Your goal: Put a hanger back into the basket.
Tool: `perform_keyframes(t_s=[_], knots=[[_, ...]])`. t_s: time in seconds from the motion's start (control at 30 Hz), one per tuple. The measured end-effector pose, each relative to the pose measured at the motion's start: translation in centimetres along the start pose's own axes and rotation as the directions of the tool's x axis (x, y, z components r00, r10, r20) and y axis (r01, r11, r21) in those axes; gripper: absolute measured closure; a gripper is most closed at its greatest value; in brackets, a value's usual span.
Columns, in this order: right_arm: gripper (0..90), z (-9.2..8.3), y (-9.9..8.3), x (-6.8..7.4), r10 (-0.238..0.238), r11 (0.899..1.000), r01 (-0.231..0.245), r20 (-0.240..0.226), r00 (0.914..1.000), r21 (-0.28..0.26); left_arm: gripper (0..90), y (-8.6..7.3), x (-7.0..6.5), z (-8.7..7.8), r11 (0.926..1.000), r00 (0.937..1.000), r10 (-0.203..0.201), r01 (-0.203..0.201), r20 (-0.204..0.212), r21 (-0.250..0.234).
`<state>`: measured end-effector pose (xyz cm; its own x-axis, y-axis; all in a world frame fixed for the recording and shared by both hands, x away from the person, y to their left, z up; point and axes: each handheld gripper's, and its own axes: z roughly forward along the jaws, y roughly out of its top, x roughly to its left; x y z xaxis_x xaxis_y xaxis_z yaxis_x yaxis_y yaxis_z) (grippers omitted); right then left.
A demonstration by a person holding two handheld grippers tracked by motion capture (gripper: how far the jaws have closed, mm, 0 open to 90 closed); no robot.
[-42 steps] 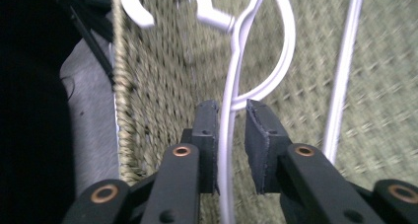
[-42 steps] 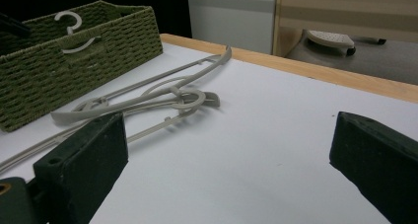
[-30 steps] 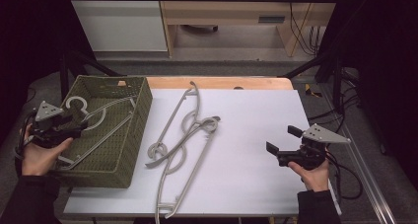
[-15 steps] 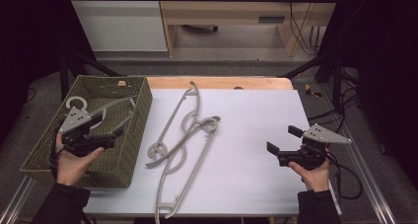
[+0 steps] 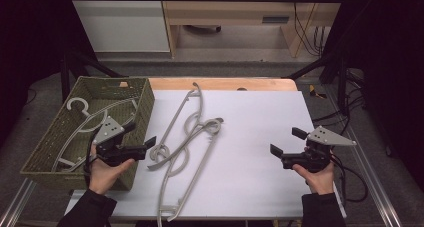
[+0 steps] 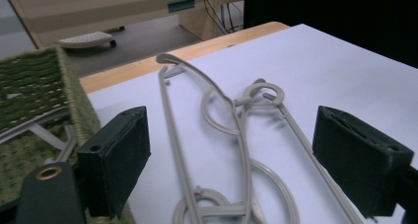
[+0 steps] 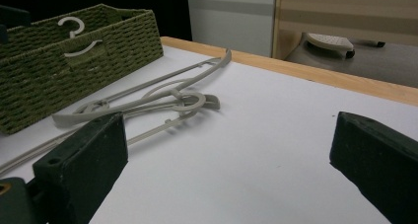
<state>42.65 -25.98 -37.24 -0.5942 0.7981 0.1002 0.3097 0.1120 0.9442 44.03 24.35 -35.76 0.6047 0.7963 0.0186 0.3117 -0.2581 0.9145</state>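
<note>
Hovering over the basket's (image 5: 146, 99) right rim, the left gripper (image 5: 145, 143) is now carried toward three o'clock, jaws just spread empty; hangers (image 5: 192, 132) lie beyond, and the right gripper (image 5: 282, 149) stays parted over bare table (image 5: 260, 117).

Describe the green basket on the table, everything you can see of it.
The green basket is a rectangular bin of woven, wicker-like olive material with a cut-out handle slot in its far wall. It stands upright at the table's left edge, partly overhanging it. Pale grey hangers lie inside. The left claw hovers open beside its right wall, empty, and its jaws have just been opening.
</note>
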Motion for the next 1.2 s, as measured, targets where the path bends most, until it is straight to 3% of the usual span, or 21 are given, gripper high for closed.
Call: perform_keyframes(t_s=[0.2, 0.4, 0.63, 0.77, 1.0, 1.2], knots=[[1.4, 0.0, 0.0, 0.0, 0.001, 1.0, -0.001, -0.004, 1.0, 0.004, 15.7, 0.4, -1.6, 2.0, 0.9984, 0.9987, 0.034, -0.035, 0.038, 0.043], [1.4, 0.0, 0.0, 0.0, -0.003, 1.0, 0.003, -0.004, 1.0, 0.004, 18.4, 0.1, -2.8, 5.0, 0.9899, 0.9959, 0.055, -0.064, 0.072, 0.126], [1.4, 0.2, -0.1, 0.1, -0.003, 1.0, 0.003, -0.011, 0.9999, 0.012, 25.0, -1.3, -3.2, 8.6, 0.9722, 0.9952, 0.053, -0.07, 0.082, 0.224], [1.4, 0.3, -0.1, 0.1, -0.005, 1.0, 0.005, -0.01, 0.9999, 0.012, 30.0, -2.0, -3.1, 10.0, 0.9532, 0.9963, 0.063, -0.077, 0.06, 0.292], [1.5, 0.4, -0.2, 0.1, -0.008, 1.0, 0.008, -0.014, 0.9999, 0.016, 40.9, -2.3, -2.4, 12.0, 0.9396, 0.9986, 0.037, -0.047, 0.037, 0.339], [1.5, 0.4, -0.2, 0.1, -0.014, 1.0, 0.015, -0.016, 0.9998, 0.014, 48.1, -3.2, -2.1, 13.9, 0.9162, 0.9987, 0.03, -0.044, 0.042, 0.398]])
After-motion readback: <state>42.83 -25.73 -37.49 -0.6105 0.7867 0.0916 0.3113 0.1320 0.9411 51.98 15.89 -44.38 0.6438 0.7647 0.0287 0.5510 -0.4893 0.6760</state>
